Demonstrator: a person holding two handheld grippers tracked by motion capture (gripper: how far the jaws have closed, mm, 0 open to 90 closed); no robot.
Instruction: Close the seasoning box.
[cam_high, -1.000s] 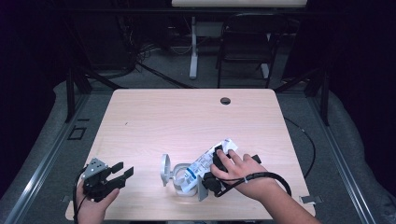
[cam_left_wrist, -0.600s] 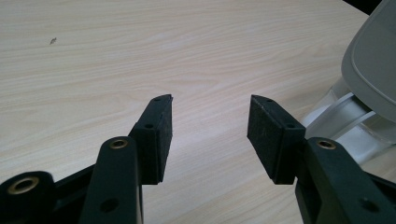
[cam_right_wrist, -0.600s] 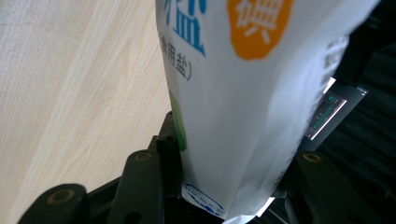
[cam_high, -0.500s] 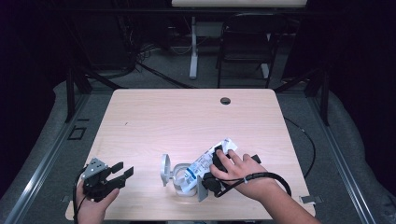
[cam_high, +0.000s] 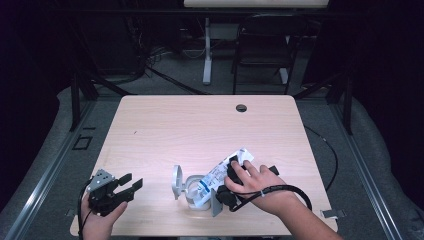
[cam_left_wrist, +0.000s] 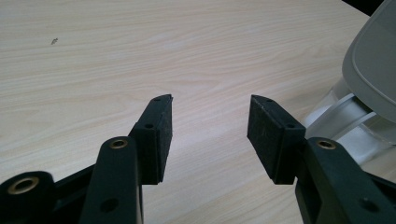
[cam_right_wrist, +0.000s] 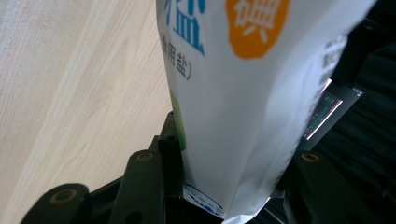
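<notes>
The salt bag (cam_high: 223, 171) lies tilted across the near right of the table (cam_high: 200, 125), its low end over the clear jar (cam_high: 196, 196) with the grey lid (cam_high: 176, 181) flipped open beside it. The right gripper (cam_high: 229, 186) clamps the bag; in the right gripper view the white bag (cam_right_wrist: 243, 93) fills the gap between the jaws, both pads pressed against it. The step looks like pouring salt into the jar. To do it well, I judge the bag's mouth should sit squarely over the jar's opening before tilting more, and the squeeze should stay even so the soft bag neither slips nor bursts out a heap. The left gripper (cam_high: 116, 189) rests near the table's left corner, jaws apart and empty (cam_left_wrist: 210, 135). It could steady the jar, which looks light and liable to tip.
</notes>
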